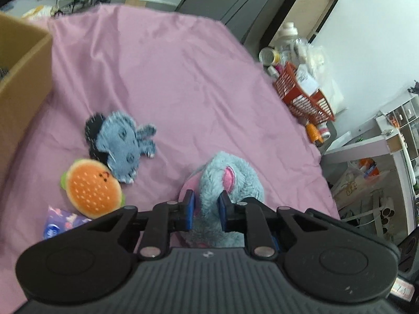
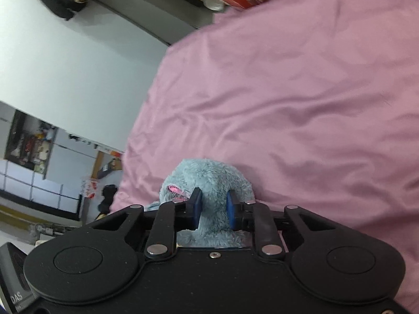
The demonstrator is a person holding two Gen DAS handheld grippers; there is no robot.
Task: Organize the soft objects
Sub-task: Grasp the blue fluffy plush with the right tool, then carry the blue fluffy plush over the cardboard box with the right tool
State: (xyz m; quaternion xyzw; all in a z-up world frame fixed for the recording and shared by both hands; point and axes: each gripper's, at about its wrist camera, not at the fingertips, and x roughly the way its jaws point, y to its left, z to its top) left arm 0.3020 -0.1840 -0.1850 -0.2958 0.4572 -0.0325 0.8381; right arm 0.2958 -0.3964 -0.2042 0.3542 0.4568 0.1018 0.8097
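A fluffy blue plush (image 1: 230,180) (pink-eared) is being clamped by both the left gripper (image 1: 207,209) and the right gripper (image 2: 213,209) above the pink sheet (image 1: 170,78).

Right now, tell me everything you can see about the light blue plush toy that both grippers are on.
The light blue plush toy is fluffy, long-piled fabric, with a pink-lined ear facing up. It lies on the pink bedsheet, near its front edge, apart from the other toys. The left gripper is shut on one part, its blue pads pressed into the fur; the right gripper clamps another part the same way. What animal it is cannot be told.
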